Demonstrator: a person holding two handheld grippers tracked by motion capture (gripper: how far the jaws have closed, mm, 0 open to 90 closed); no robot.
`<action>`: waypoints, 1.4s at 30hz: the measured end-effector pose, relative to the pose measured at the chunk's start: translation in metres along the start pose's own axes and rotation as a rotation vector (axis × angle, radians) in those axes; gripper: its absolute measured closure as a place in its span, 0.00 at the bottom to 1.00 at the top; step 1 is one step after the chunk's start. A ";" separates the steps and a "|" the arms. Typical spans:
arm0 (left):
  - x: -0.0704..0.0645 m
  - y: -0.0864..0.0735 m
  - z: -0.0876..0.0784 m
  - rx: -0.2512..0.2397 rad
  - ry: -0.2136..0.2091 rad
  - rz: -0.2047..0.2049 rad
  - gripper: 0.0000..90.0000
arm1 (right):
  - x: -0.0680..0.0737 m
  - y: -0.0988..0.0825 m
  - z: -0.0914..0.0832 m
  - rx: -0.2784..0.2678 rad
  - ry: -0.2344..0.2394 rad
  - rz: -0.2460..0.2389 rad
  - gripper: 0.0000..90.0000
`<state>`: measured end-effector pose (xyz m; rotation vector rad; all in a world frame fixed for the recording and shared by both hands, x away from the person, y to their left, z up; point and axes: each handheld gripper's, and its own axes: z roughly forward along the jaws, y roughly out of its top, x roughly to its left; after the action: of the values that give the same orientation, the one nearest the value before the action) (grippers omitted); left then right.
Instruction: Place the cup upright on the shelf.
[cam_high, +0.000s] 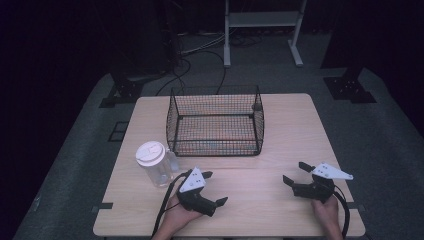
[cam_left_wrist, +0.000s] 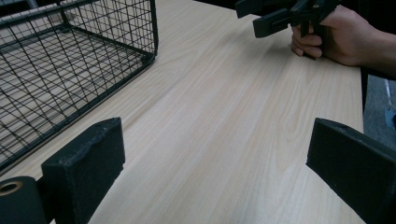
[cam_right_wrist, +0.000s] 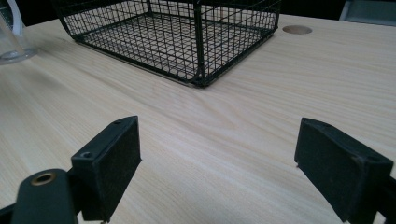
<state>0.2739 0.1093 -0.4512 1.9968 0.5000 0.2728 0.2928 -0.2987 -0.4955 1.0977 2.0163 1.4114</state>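
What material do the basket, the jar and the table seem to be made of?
Basket: thin black wire in a grid, probably coated metal, matte.
Jar: clear walls that show the table through them, plastic or glass, I cannot tell which; its pale lid looks like plastic.
Table: light wood grain, smooth; possibly a laminate rather than solid wood.

The wooden table (cam_high: 295, 125) stands on grey carpeted floor (cam_high: 385, 145). Beyond the table's far edge stands a white metal frame (cam_high: 262, 20), with black cables (cam_high: 200, 55) trailing left of it. Black stand bases (cam_high: 350, 87) flank the table. The surroundings are dark.
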 end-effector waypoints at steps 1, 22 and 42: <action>-0.001 0.001 -0.003 -0.001 -0.002 0.006 0.02 | 0.000 0.000 0.000 0.001 -0.001 -0.002 0.15; 0.004 0.021 -0.075 -0.009 0.040 0.027 0.02 | 0.003 0.000 0.001 0.014 -0.010 -0.013 0.15; 0.011 0.031 -0.140 -0.018 0.128 0.046 0.02 | 0.002 -0.001 0.000 0.013 -0.014 -0.008 0.15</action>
<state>0.2349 0.2132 -0.3593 1.9838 0.5312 0.4334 0.2914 -0.2970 -0.4958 1.1004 2.0207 1.3848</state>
